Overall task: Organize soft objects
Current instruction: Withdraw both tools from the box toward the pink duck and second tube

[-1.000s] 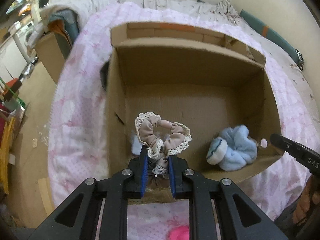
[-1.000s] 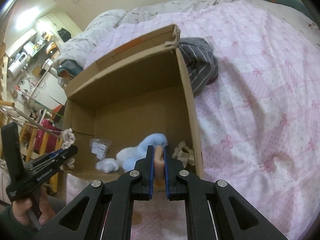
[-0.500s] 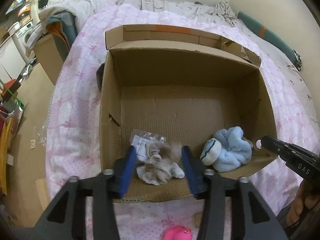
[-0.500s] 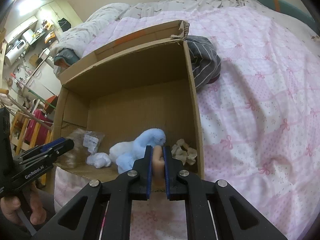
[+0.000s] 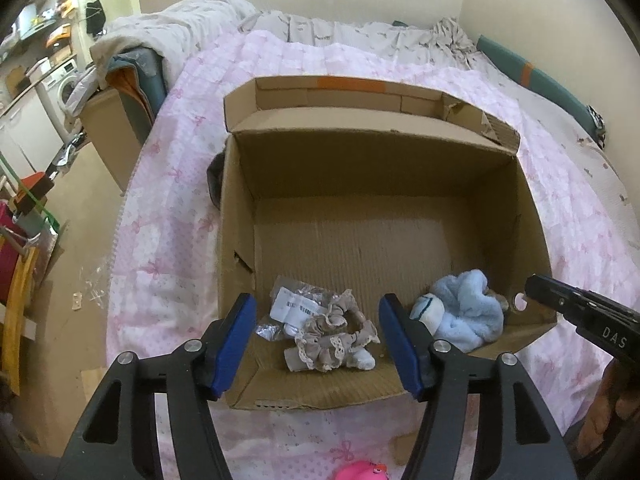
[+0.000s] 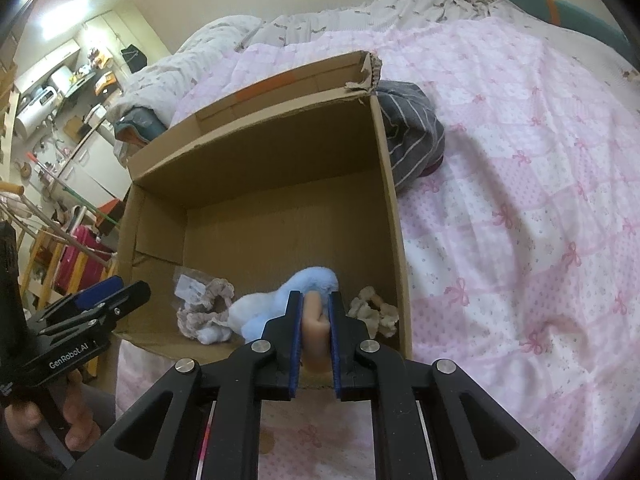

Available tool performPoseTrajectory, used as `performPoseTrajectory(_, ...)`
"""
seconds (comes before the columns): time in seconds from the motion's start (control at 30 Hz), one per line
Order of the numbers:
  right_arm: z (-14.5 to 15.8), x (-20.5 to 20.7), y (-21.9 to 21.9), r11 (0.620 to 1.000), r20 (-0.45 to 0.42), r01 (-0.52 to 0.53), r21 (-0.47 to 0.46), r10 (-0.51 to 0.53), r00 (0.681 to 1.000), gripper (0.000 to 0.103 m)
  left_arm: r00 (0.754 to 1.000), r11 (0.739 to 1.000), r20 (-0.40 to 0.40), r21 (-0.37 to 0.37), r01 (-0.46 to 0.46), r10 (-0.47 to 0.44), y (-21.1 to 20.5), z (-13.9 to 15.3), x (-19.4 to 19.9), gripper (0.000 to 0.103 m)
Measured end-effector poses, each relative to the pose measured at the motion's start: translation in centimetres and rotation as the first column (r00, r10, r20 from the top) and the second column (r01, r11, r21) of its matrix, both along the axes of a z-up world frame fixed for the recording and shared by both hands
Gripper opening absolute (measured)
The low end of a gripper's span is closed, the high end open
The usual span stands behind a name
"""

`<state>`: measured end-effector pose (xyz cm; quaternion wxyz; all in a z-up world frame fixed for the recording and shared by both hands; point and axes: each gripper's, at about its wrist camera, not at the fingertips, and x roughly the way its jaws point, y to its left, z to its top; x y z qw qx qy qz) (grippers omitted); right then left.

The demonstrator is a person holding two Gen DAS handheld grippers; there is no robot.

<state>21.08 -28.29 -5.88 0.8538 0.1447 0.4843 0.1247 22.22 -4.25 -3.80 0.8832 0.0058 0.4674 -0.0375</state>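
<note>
My count: one box, five soft things in it, one in my right claw.

I see one cardboard box (image 5: 240, 216) holding one beige lace scrunchie (image 5: 334, 338), one plastic packet (image 5: 294, 306), one small white piece (image 6: 214, 334), one blue plush toy (image 5: 466, 312) and one cream scrunchie (image 6: 374, 312); one peach soft piece (image 6: 314, 330); one pink toy (image 5: 362, 471) and one grey striped garment (image 6: 412, 136) outside.

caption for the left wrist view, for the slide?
Left gripper open above a lace-trimmed beige scrunchie lying in the cardboard box beside a blue fluffy item.

Cardboard box (image 5: 236, 216) on pink-quilted bed (image 5: 168, 184)
</note>
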Motion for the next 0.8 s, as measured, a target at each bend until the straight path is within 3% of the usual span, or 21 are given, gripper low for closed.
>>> performPoseTrajectory(0.07,0.1,0.0,-0.2,1.000,0.006,0.012,0.008,-0.012,1.000,0.032,1.000,1.000,0.007,-0.003,-0.005,0.005,0.1,0.2,-0.2,0.061)
performPoseTrajectory(0.13,0.4,-0.2,-0.5,0.999,0.019,0.029,0.020,-0.029,0.999,0.073,1.000,1.000,0.008,-0.009,-0.007,0.007,0.3,0.2,-0.3,0.061)
performPoseTrajectory(0.67,1.5,-1.3,-1.3,0.996,0.056,0.054,0.071,-0.058,0.997,0.075,0.999,1.000,0.036,-0.004,0.003,-0.003,0.6,1.6,-2.9,0.061)
performPoseTrajectory(0.8,2.0,-2.3,-1.1,0.997,0.064,0.046,0.067,-0.050,0.997,0.075,0.999,0.999,0.044,0.035,0.030,-0.032,0.5,2.0,-4.2,0.061)
